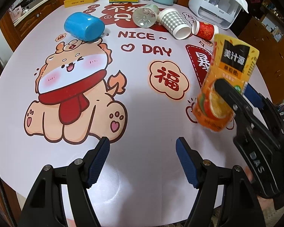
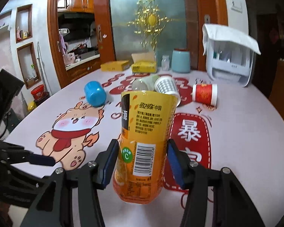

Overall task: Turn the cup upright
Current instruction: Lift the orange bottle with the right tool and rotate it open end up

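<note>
Covering the round counter was a cartoon-printed cloth. Nearest, the left tool hung spread and empty above the near edge. Toward the right edge, the right tool bracketed the orange cup at its lower body, blue pads at each side; contact looked firm. The cup stood near-upright, slightly tilted, apparently on the cloth. Judged step: setting down; next, level it, then release. Beyond lay other toppled cups.
</note>
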The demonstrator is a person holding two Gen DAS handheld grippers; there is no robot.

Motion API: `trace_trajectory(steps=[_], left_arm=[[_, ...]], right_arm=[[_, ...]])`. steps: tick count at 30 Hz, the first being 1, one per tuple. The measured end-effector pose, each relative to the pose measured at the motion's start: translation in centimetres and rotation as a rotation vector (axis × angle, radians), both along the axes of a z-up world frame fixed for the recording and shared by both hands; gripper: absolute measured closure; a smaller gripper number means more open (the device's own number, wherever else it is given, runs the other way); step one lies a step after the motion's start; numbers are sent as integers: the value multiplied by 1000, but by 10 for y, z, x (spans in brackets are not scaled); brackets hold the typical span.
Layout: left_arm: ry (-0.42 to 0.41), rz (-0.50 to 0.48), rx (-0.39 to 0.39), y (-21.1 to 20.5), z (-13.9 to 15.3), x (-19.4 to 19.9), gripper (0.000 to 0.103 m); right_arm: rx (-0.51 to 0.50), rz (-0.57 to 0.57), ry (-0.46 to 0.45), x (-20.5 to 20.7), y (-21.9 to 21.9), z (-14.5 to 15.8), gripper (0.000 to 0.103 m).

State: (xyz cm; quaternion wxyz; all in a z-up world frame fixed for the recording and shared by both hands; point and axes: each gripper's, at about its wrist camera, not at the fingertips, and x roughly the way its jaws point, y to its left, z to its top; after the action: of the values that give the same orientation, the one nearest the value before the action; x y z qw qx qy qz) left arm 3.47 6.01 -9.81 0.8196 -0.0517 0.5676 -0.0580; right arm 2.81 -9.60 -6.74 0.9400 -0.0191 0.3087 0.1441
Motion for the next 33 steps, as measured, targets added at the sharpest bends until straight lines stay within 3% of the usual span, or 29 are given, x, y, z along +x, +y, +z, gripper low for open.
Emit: trace_trajectory(steps=[8,33], left_arm=[[5,14,-2,6,-4,3,32],[-36,-12,-1,-4,2,-7,32]], right_arm=[[30,-46,-6,22,-2,-11,51],[-38,-34,0,-19,0,-10,45]])
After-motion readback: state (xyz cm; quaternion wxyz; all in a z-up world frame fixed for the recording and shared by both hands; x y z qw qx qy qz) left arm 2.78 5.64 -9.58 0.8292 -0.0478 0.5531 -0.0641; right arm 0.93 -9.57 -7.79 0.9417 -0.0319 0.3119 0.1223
